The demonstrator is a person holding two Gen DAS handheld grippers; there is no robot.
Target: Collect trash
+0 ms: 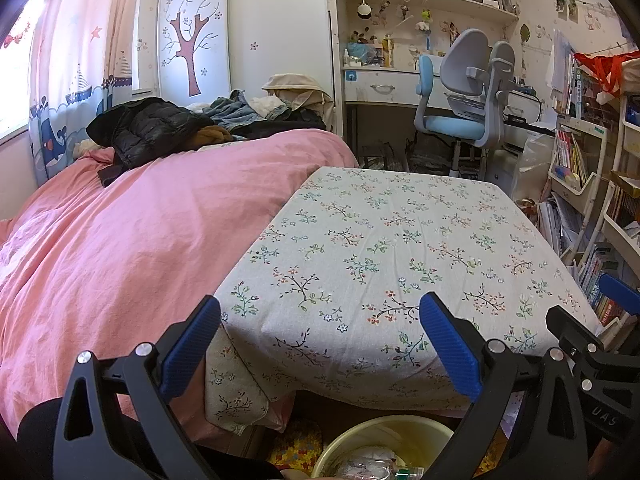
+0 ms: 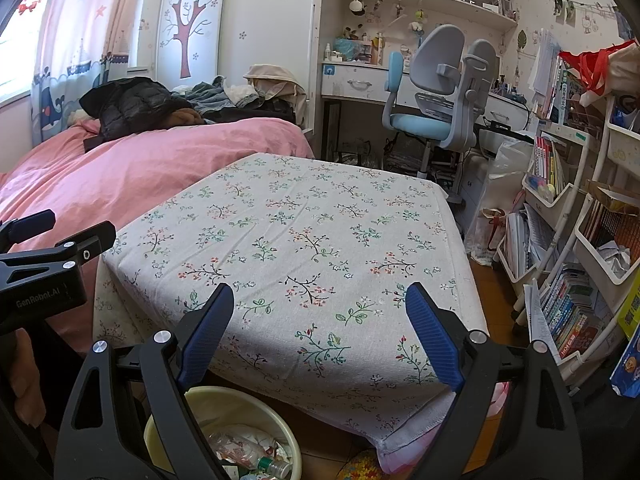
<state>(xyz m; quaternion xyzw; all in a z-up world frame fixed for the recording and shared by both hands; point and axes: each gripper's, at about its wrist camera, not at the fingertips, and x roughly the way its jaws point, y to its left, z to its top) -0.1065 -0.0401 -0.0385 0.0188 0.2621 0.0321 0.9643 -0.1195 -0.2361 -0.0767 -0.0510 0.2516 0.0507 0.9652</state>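
Both claws, left claw [image 1: 320, 344] and right claw [image 2: 320, 336], wide, empty. Trash, incl. plastic bottle [image 2: 256, 460], in yellow bin [image 2: 296, 446] at 6 o'clock. Desk [image 2: 304, 240] bare; task looks nearly finished.

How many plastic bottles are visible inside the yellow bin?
1. A clear bottle with a green cap lies among the trash in the bin below the table's near edge; others may be hidden underneath.
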